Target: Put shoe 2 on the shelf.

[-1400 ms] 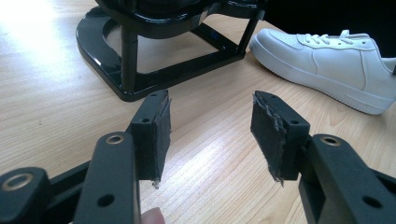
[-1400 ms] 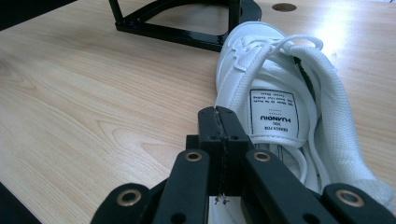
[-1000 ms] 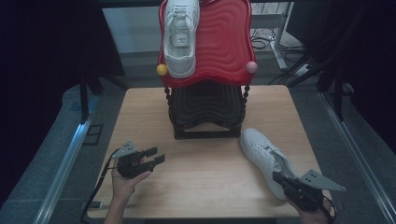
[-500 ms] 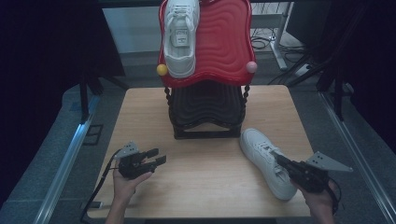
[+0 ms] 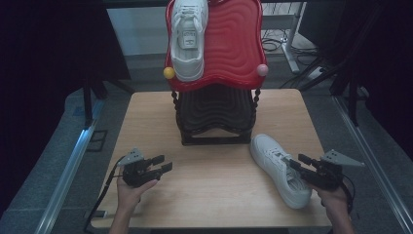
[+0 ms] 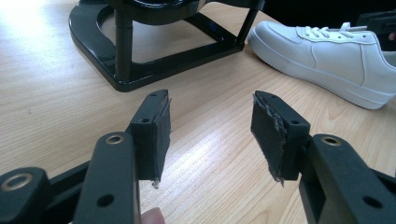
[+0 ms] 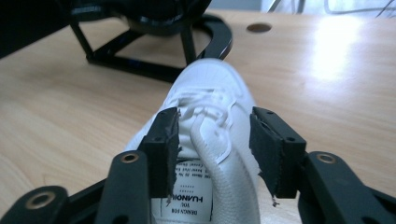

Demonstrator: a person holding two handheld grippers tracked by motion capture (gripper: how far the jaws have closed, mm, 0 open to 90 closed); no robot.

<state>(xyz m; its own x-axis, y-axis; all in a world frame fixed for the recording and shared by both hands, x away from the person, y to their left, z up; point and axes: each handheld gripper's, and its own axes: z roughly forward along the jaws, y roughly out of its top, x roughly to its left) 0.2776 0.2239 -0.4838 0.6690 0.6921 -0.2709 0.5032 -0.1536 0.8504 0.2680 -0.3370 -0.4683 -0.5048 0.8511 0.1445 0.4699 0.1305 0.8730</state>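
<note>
High view. White shoe (image 5: 279, 168) lies on its sole at the right side of the counter (image 5: 146, 126), toe toward the black stand base (image 5: 214, 122), heel toward the person. Second shoe (image 5: 189, 39) rests on the red rack top (image 5: 234, 48), left half; right half bare. Right hand-held gripper (image 5: 297, 163) sits at the heel end of the lower shoe, jaws pointing along it. Left hand-held gripper (image 5: 163, 163) rests low over the counter's left front, well apart from the shoe.

Left gripper view. Left hand-held gripper (image 6: 210, 123) stands wide, nothing but bare wood between the pads. Shoe (image 6: 327, 56) at upper right, side-on, thick flat sole; stand foot (image 6: 154, 70) at upper left.

Right gripper view. Right hand-held gripper (image 7: 215, 149) has just been opening. Jaws now wide, straddling the shoe's (image 7: 210, 116) collar and tongue. Left pad sits close against the opening; right pad stands clear of the heel rim. Not clamped.

Handling, judged. Shoe looks light, with a soft, yielding upper and a stiff sole. Smooth leather-like sides may slip under flat pads. Best hold: the padded collar wall at the heel, one pad inside the opening, one outside. Pinching the laces or tongue would let the shoe swing and droop toe-down.
</note>
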